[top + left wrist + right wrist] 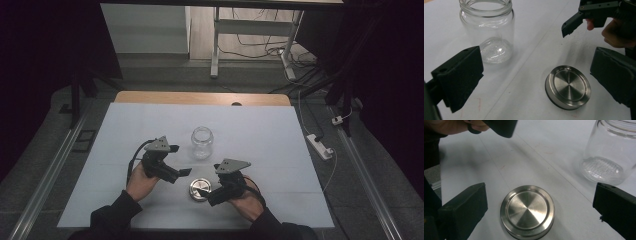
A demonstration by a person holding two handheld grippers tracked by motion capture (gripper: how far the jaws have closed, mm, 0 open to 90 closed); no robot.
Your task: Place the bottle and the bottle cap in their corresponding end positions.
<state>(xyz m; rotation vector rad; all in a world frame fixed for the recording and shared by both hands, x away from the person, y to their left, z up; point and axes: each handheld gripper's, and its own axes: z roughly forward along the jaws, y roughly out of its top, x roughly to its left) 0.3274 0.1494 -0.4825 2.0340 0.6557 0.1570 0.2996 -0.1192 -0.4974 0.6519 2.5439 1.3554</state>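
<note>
An empty clear glass jar (202, 142) stands upright and uncapped at the middle of the white-covered table (280, 130). Its round steel lid (199, 189) lies flat nearer the front edge. My left gripper (180, 161) hovers open left of both, its jaws wide apart; in its own view the jar (487, 30) is at upper left and the lid (568, 86) at lower right. My right gripper (206, 196) is open at the lid's right side. In the right gripper view the lid (527, 211) lies between the spread jaws, untouched, with the jar (610, 152) beyond.
A strip of bare wood (200, 97) shows at the table's far edge. A white power strip (320, 146) and cables lie on the floor to the right. White desk legs (215, 45) stand beyond the table, with dark surroundings on both sides.
</note>
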